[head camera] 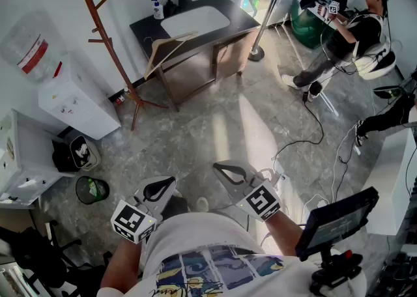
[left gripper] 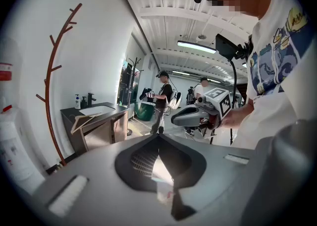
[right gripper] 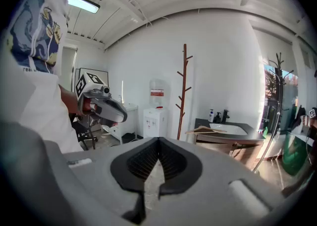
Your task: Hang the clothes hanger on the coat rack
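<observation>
The brown wooden coat rack (head camera: pixel 104 35) stands by the white wall at the far left. A light wooden clothes hanger (head camera: pixel 166 48) lies on the dark sink cabinet (head camera: pixel 225 32) just right of the rack. The rack (left gripper: pixel 52 86) and the hanger (left gripper: pixel 89 117) also show in the left gripper view, and the rack (right gripper: pixel 184 91) and hanger (right gripper: pixel 208 130) in the right gripper view. My left gripper (head camera: pixel 159 188) and right gripper (head camera: pixel 228 173) are held close to my body, far from both. Each is shut with nothing between its jaws.
A white water dispenser (head camera: pixel 65 94) stands left of the rack's base. A black bin (head camera: pixel 91 189) sits on the floor at my left. Cables (head camera: pixel 306 139) trail across the floor on the right. A seated person (head camera: pixel 352 28) is at the far right, and a metal pole stand (head camera: pixel 267 15) rises beside the cabinet.
</observation>
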Available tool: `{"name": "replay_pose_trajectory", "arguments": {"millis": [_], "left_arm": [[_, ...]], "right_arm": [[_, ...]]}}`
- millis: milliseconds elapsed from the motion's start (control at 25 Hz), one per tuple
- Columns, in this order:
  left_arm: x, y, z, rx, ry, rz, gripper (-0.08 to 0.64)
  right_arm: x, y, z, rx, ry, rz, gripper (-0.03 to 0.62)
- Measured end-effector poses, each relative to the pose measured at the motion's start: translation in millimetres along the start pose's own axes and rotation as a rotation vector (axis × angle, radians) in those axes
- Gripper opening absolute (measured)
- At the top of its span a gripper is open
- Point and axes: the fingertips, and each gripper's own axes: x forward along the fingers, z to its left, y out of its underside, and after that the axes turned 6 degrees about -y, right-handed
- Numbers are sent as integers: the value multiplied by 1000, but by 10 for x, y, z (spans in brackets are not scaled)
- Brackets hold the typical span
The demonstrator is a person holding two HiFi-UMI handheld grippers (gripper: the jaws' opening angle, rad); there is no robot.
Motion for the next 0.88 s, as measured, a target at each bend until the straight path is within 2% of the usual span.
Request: {"name": "replay_pose_trajectory", "arguments": {"millis": [400, 680, 880], "left_arm": [[264, 31, 547, -39, 33, -18, 3], [456, -281, 1262, -23, 76, -50, 3], [473, -326, 1872, -43, 97, -39, 3]], "right_arm": [[395, 65, -354, 12, 27, 36, 3], [1022, -243, -749, 14, 58, 42, 3], [1569, -467, -950, 13, 73, 37, 6]]}}
